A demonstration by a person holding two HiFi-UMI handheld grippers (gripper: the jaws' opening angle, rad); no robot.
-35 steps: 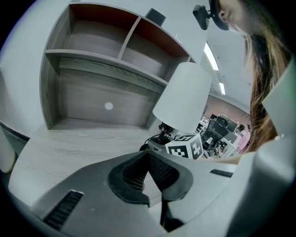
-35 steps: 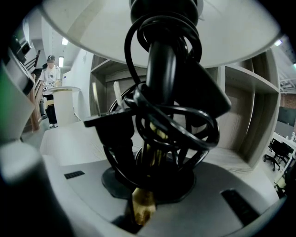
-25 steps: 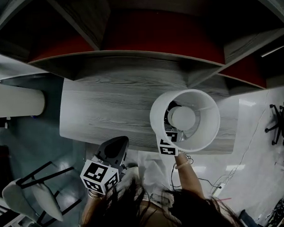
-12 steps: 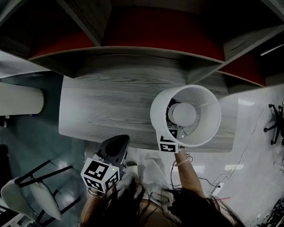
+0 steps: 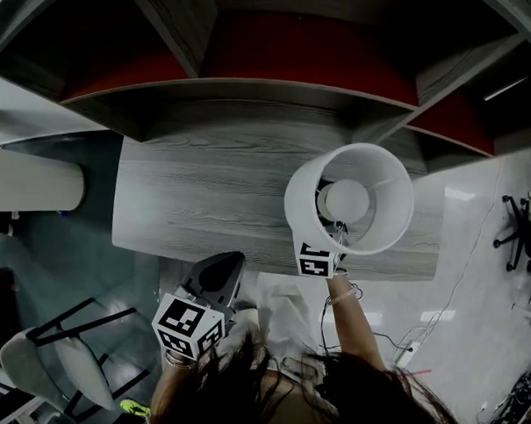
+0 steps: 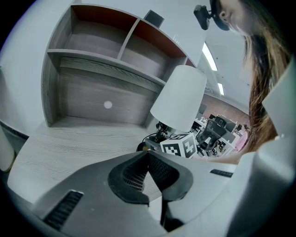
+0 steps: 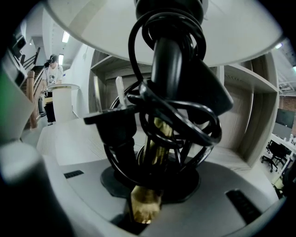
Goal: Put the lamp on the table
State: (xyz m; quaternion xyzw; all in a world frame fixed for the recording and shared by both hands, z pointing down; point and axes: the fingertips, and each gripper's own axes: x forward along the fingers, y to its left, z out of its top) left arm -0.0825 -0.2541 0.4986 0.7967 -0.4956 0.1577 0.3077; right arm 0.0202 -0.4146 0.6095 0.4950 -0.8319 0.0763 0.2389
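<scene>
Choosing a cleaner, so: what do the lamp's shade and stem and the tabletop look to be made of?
Shade: white and matte, perhaps fabric or plastic; no weave shows.
Stem: brass-like metal, yellow with bright glints.
Tabletop: grey wood-grain, probably matte laminate; streaked grain, little glare.

Upright lamp (image 5: 384, 206) with a white tapered shade (image 6: 179, 97), at the front right edge of the grey wood-grain desk (image 5: 203, 192). Brass stem (image 7: 156, 139) below the shade, wound with tangled black cord (image 7: 187, 118), plug (image 7: 113, 125) jutting out sideways.
</scene>
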